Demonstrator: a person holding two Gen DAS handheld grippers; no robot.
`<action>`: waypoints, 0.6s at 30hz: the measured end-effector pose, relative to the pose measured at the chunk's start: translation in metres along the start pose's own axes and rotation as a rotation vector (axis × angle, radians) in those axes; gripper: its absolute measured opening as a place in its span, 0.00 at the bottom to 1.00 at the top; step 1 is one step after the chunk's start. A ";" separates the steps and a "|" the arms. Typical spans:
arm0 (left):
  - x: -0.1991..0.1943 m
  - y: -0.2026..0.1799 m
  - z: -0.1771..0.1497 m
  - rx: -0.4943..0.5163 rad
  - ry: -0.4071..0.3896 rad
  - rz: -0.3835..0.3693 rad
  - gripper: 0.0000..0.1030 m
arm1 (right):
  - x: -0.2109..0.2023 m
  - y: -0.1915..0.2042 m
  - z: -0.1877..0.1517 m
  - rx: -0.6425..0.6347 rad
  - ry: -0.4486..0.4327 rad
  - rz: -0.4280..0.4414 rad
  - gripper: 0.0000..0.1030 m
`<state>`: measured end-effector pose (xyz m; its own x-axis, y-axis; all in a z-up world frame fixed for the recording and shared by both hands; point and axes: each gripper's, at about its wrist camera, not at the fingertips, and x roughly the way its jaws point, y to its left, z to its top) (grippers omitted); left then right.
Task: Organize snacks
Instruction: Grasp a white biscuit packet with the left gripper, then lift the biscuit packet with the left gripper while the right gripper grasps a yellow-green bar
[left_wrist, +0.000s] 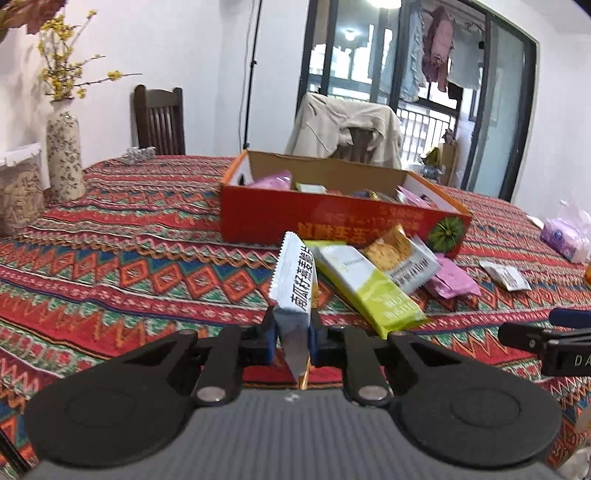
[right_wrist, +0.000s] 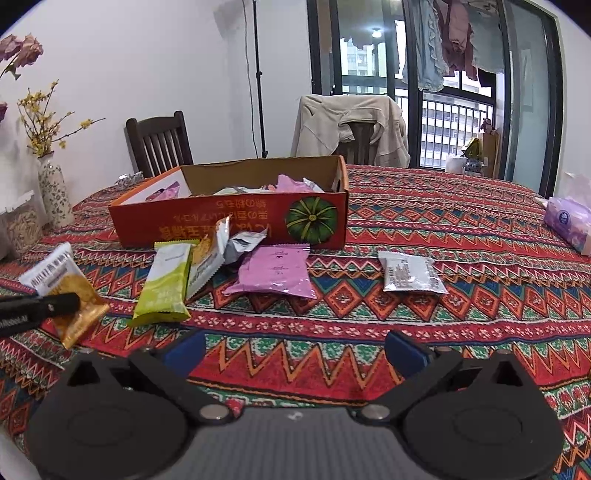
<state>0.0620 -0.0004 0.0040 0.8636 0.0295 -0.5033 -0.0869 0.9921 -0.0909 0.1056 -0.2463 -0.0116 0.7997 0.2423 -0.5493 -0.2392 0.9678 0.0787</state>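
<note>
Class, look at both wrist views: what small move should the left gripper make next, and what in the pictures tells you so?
Probably carry it forward over the orange box and release. The left gripper is shut on a white snack packet, held edge-up, clear of the tablecloth. The box stands open just ahead with packets already inside, while the right gripper is open and holds nothing.

The right gripper (right_wrist: 295, 354) hangs with its fingers spread wide over the patterned worktop (right_wrist: 461, 236) (nothing between them), while green (right_wrist: 164, 284), pink (right_wrist: 275, 273) and silver (right_wrist: 410, 275) snack packets lie before the orange box (right_wrist: 229, 221).
</note>
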 end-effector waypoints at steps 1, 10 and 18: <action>0.000 0.003 0.001 -0.003 -0.007 0.004 0.16 | 0.001 0.003 0.002 -0.006 -0.002 0.004 1.00; 0.000 0.027 0.011 -0.015 -0.054 0.036 0.16 | 0.018 0.053 0.032 -0.120 -0.055 0.142 0.83; 0.004 0.049 0.016 -0.023 -0.076 0.059 0.16 | 0.075 0.110 0.063 -0.209 0.025 0.216 0.52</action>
<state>0.0695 0.0498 0.0111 0.8919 0.0979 -0.4416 -0.1494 0.9853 -0.0832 0.1741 -0.1176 0.0082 0.7051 0.4365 -0.5589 -0.5123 0.8585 0.0242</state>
